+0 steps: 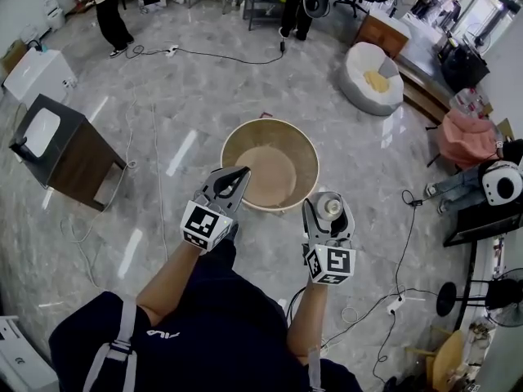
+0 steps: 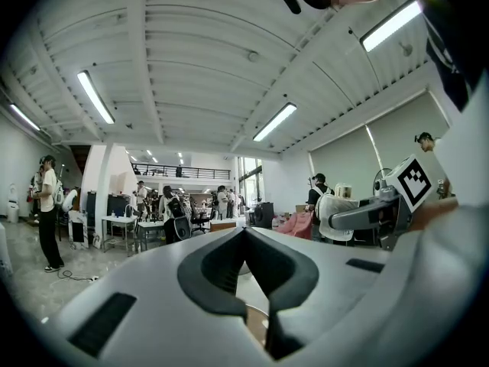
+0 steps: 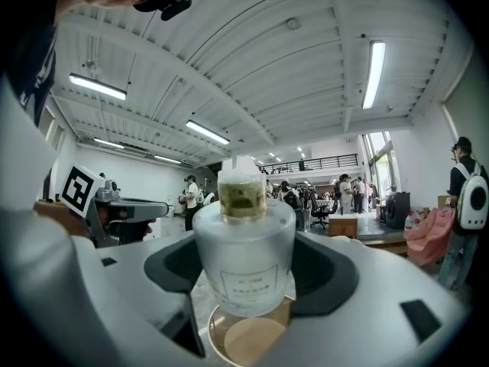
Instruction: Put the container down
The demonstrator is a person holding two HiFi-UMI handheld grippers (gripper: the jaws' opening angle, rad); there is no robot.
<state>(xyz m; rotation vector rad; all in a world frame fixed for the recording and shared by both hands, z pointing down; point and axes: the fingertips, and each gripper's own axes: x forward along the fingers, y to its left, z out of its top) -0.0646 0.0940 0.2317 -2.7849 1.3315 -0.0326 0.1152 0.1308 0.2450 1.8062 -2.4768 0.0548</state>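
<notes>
- Above the floor (image 1: 163, 137), at the near rim of the tub (image 1: 245, 137), the right gripper (image 1: 328, 212) is holding the container (image 3: 244, 260) upright. Its jaws are clamping the frosted body from both sides, and the capped top is facing up.
- Just beyond the container, in the right gripper view, the tub's tan bottom is showing. The load is probably being lined up for lowering there, though I cannot tell whether the tub or the floor is the target.
- Beside it, the left gripper (image 1: 231, 180) is hanging over the tub's near edge with its jaws together and nothing between them. It is seemingly being kept out of the way.
- Nothing is supporting the container from below, so the set-down is not yet done. Letting go should wait for contact, or the container could drop and tip.
</notes>
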